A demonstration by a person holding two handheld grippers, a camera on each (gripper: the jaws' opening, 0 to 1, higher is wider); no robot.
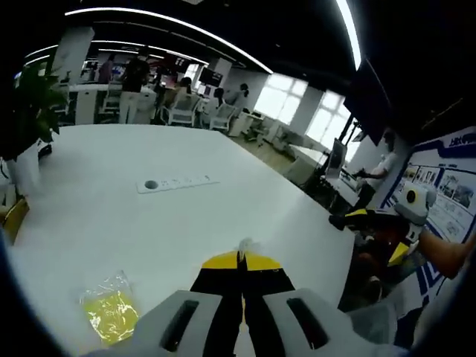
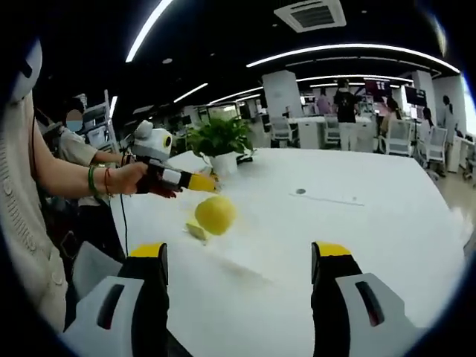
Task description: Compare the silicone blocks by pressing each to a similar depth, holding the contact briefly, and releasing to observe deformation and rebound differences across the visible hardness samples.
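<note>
Meanwhile, in the left gripper view, the left tool (image 1: 240,258) was closed, its yellow-tipped jaws pressed together at six o'clock with nothing visibly between them. It hovered over the white table (image 1: 149,216). A yellow block in a clear wrapper (image 1: 110,311) lay on the table at about seven o'clock, just beside the tool's grey body. A small clear scrap (image 1: 246,244) sat right at the jaw tips. A socket strip (image 1: 177,182) was set into the table toward eleven o'clock. The right tool (image 1: 368,216) came in at three o'clock, off the table's edge.

In the right gripper view, the right tool (image 2: 242,251) stood wide open, holding nothing. Between and beyond its jaws a yellow ball (image 2: 215,214) rested on the table, touching a small pale block (image 2: 196,231) at its seven o'clock. At ten o'clock a hand (image 2: 137,178) held the left tool, its tip near the ball. A potted plant (image 2: 221,141) stood behind it.
</note>
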